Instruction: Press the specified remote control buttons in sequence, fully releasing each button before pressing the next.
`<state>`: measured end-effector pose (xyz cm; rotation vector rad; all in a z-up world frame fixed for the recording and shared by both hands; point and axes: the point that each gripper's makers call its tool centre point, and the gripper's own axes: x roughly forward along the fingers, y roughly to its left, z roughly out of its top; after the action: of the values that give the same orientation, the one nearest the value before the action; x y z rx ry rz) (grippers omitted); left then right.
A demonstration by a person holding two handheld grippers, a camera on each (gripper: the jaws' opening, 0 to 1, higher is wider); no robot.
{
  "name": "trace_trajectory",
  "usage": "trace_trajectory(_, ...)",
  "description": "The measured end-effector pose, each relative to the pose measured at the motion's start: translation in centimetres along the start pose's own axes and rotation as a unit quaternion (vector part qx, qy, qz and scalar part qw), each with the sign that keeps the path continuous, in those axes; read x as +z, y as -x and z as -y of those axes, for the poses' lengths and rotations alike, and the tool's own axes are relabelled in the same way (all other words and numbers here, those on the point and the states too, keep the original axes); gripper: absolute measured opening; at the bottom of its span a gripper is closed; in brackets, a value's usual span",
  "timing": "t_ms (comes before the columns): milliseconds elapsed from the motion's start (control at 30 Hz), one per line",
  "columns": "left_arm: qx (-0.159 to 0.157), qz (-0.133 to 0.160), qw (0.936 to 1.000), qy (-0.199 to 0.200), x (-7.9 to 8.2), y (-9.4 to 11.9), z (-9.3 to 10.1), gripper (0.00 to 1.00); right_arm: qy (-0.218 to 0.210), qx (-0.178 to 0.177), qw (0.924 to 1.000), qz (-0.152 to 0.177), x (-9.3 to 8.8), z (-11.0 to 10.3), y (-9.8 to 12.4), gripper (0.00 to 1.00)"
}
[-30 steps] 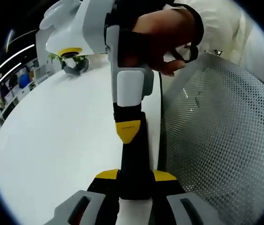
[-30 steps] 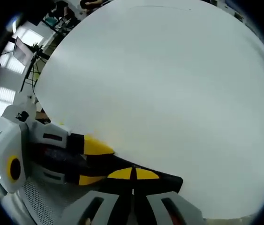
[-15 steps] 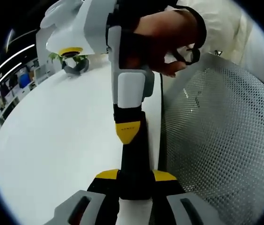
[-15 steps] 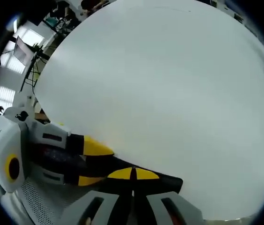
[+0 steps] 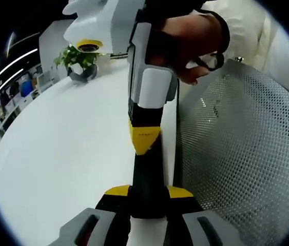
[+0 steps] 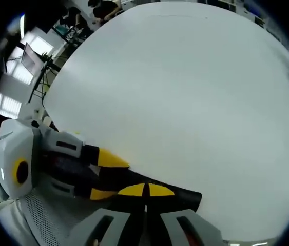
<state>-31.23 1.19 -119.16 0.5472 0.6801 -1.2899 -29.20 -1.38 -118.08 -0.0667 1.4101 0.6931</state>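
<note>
While clamping black remote (image 5: 147, 174) narrowly in left gripper (image 5: 148, 193) over white table (image 5: 57, 154), noted right gripper (image 5: 144, 139), jaws closed and empty, raised slightly since a second ago; likely releasing button. Buttons hidden.

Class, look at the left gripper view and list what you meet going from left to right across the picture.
White table → potted plant → right gripper held in a hand → perforated mesh surface.

my table (image 5: 57, 148) looks smooth, matt white; beside it the chair back (image 5: 242, 154) is perforated mesh, and my right gripper (image 5: 145, 138) is glossy plastic.
</note>
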Motion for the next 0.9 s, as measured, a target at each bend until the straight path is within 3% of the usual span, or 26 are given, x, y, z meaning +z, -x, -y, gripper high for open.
trace_trajectory(467,0.003,0.001,1.0000,0.003,0.06,-0.01,-0.11,0.24,-0.010,0.003,0.9999,-0.006,-0.81,0.25,-0.55,0.00)
trace_trajectory(900,0.002,0.000,1.0000,0.000,0.06,-0.06,-0.11,0.24,-0.008,-0.029,0.9983,-0.049,-0.74,0.28,-0.90,0.00)
